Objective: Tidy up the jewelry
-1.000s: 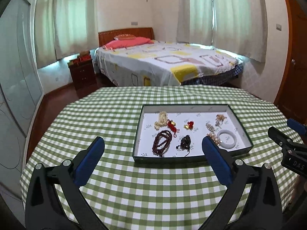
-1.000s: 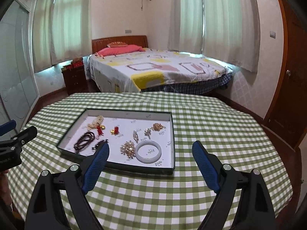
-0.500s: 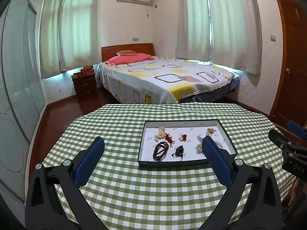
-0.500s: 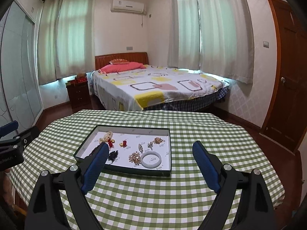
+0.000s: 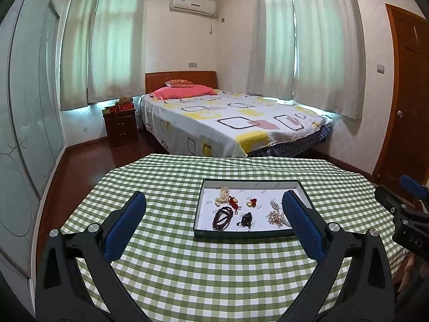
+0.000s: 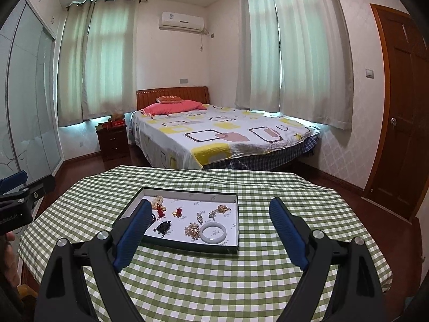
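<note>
Jewelry tray point(image 5: 242, 234) ahead, beyond both grippers' wide, empty jaws

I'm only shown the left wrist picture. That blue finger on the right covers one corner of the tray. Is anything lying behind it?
Observer: Yes, a white bangle lies flat in the tray, in its near right corner.
Operator: Anything next to it?
Observer: A gold brooch lies close on its left. I can't tell whether they touch.
Operator: Is the other tool holding something?
Observer: No, the right gripper is wide open and holds nothing.
</note>
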`<state>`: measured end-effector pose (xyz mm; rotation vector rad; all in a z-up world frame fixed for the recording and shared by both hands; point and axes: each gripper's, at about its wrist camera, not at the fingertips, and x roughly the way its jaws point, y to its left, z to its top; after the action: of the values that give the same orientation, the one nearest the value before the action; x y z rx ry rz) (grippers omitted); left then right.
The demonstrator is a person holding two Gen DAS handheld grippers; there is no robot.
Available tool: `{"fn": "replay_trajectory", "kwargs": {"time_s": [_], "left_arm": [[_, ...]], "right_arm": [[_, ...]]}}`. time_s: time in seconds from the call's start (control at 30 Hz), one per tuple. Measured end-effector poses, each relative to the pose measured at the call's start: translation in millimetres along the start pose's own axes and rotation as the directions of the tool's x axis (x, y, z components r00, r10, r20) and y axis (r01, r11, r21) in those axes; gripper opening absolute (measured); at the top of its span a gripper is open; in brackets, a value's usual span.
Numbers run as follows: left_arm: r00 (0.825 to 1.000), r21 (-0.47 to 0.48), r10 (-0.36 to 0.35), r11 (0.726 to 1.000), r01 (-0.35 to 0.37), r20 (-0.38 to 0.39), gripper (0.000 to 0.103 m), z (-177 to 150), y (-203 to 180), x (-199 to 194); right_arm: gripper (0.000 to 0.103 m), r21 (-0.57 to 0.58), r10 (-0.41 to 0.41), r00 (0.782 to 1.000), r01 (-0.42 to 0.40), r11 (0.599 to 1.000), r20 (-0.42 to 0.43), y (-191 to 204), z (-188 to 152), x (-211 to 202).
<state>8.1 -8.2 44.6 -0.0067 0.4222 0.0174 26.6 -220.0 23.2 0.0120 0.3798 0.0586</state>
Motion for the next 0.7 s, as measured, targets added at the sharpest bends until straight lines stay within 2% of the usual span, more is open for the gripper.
{"fn": "replay_trajectory", "kwargs": {"time_s": [0.7], "left_arm": [[1.0, -0.012, 0.004, 1.0, -0.003, 0.007, 0.099, -1.7, 2.6, -5.2]], "right_arm": [[0.086, 0.001, 0.0, 1.0, 0.0, 1.0, 0.008, 1.1, -2.5, -3.2]]}}
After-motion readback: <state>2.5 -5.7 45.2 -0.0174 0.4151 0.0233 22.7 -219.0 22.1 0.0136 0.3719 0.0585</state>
